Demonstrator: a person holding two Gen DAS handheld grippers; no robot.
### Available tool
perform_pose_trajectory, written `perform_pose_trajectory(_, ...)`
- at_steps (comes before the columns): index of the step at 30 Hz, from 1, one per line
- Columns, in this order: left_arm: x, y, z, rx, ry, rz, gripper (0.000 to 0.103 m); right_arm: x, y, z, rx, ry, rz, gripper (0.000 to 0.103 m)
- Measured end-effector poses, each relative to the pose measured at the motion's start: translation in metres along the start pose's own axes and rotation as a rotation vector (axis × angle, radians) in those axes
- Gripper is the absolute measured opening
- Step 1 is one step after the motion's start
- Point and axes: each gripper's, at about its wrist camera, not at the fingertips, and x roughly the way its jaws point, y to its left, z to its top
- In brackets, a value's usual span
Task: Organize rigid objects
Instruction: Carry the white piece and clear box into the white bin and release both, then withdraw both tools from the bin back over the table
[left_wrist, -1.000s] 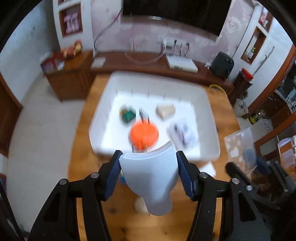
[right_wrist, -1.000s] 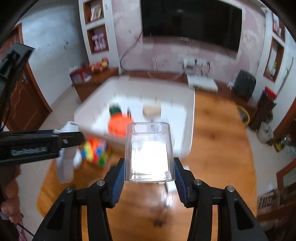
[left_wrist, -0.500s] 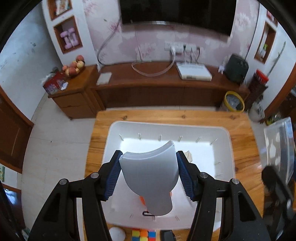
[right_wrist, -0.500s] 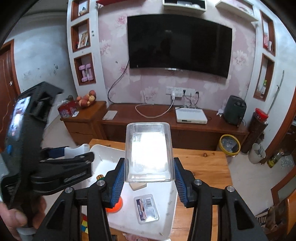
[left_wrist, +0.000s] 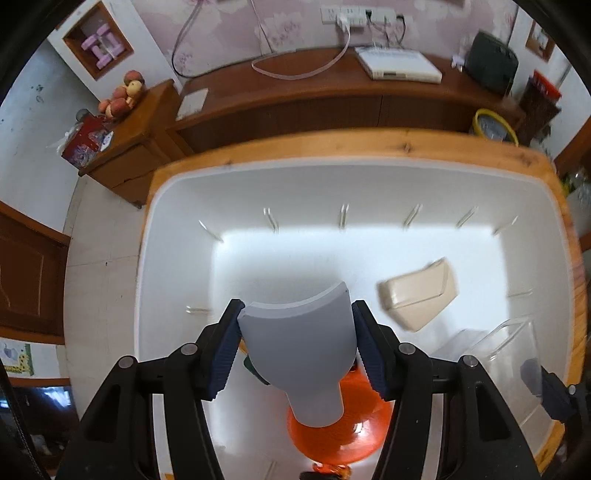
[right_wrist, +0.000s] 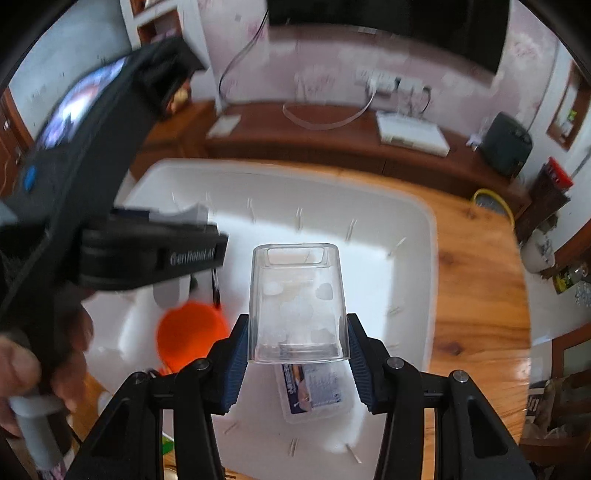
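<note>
Pink floral wall (left_wrist: 295, 22) across the top, with a long dark wood cabinet (left_wrist: 295, 99) under it and a TV (right_wrist: 388, 26) mounted above. Wall niche (left_wrist: 98, 50) upper left, pale tile floor (left_wrist: 99, 258) on the left, wooden surface (right_wrist: 476, 280) lower down.

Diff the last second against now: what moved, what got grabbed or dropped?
Both grippers swung up to face the room, then tipped back down and now sit low over the white bin. Nothing grabbed or dropped: left gripper is still shut on the grey scoop, right gripper on the clear plastic box. Orange lid and beige box remain in the bin.
</note>
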Motion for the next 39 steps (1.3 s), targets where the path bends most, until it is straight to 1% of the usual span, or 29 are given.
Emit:
perform_pose_trajectory(3, 0.013, 0.005, -0.004, -0.016, 0.037, 0.0, 0.062, 0.017, 0.008, -0.009, -0.023, 0.044, 0.003, 0.05)
perform_pose_trajectory(7, 0.018, 0.006, -0.007, -0.012, 0.056, -0.038, 0.062, 0.026, 0.015, -0.015, -0.058, 0.075, 0.014, 0.051)
perform_pose_trajectory(8, 0.017, 0.005, -0.007, -0.006, 0.054, -0.036, 0.063, 0.026, 0.017, -0.016, -0.07, 0.08, 0.015, 0.052)
perform_pose_trajectory(10, 0.014, 0.003, -0.009, 0.0, 0.055, -0.043, 0.063, 0.024, 0.021, -0.019, -0.085, 0.077, 0.022, 0.063)
perform_pose_trajectory(11, 0.013, 0.002, -0.01, -0.003, 0.059, -0.054, 0.065, 0.021, 0.021, -0.02, -0.087, 0.066, 0.022, 0.07)
perform_pose_trajectory(12, 0.011, 0.001, -0.011, -0.007, 0.06, -0.062, 0.068, 0.018, 0.022, -0.02, -0.088, 0.055, 0.021, 0.071)
perform_pose_trajectory(14, 0.005, 0.002, -0.011, -0.015, 0.049, -0.056, 0.085, 0.01, 0.023, -0.021, -0.087, 0.044, 0.031, 0.071)
perform_pose_trajectory(16, 0.0, 0.003, -0.01, -0.021, 0.036, -0.05, 0.086, 0.002, 0.023, -0.023, -0.078, 0.037, 0.045, 0.071)
perform_pose_trajectory(20, -0.021, 0.007, -0.015, -0.033, 0.011, -0.064, 0.086, -0.019, 0.021, -0.03, -0.064, 0.009, 0.059, 0.072)
perform_pose_trajectory(23, -0.045, 0.009, -0.023, -0.03, -0.022, -0.074, 0.086, -0.037, 0.019, -0.037, -0.055, -0.018, 0.059, 0.072)
perform_pose_trajectory(29, -0.087, 0.013, -0.037, -0.007, -0.075, -0.108, 0.086, -0.077, 0.017, -0.052, -0.025, -0.063, 0.064, 0.072)
perform_pose_trajectory(34, -0.125, 0.012, -0.058, 0.019, -0.122, -0.14, 0.086, -0.11, 0.016, -0.064, -0.008, -0.111, 0.064, 0.072)
perform_pose_trajectory(39, -0.152, 0.012, -0.077, 0.035, -0.146, -0.161, 0.087, -0.137, 0.014, -0.078, 0.002, -0.148, 0.073, 0.072)
